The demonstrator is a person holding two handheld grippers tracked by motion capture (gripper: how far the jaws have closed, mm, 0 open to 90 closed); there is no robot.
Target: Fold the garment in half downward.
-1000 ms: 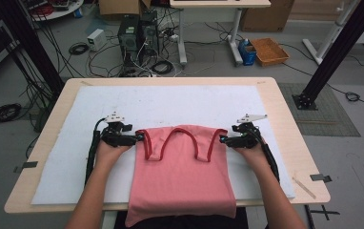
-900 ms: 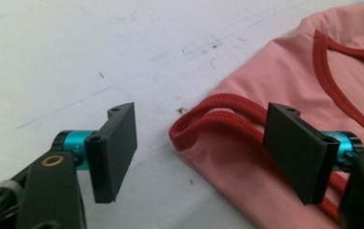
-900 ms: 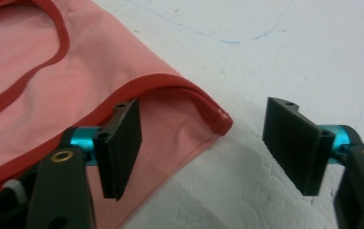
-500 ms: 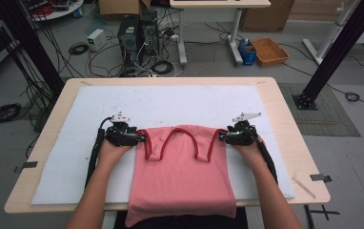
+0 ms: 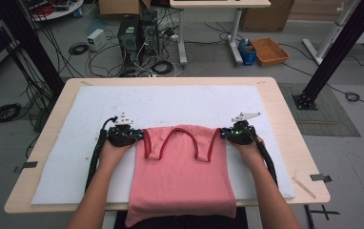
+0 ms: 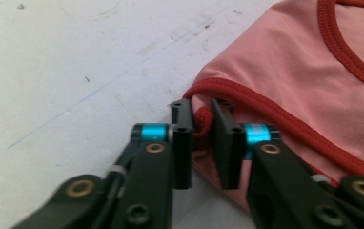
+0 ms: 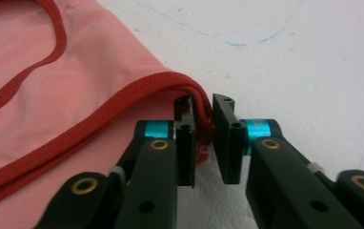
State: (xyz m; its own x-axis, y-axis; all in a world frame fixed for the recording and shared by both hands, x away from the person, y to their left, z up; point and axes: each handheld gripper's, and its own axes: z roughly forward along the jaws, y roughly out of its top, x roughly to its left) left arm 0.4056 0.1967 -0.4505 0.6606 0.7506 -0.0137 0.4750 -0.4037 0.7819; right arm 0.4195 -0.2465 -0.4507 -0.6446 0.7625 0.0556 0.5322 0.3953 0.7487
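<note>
Now both jaws just closed: left gripper (image 5: 139,135) pinching the pink tank top (image 5: 182,171) shoulder strap mid-frame, right gripper (image 5: 224,134) likewise, ready to lift evenly.

Left gripper (image 5: 139,135) closed on pink top's (image 5: 182,176) strap; right gripper (image 5: 224,134) likewise

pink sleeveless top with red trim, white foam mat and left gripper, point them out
pink sleeveless top with red trim (image 5: 182,179): high view, middle of its body
white foam mat (image 5: 170,102): high view, bare far part
left gripper (image 6: 201,126): left gripper view, between its fingertips
</note>
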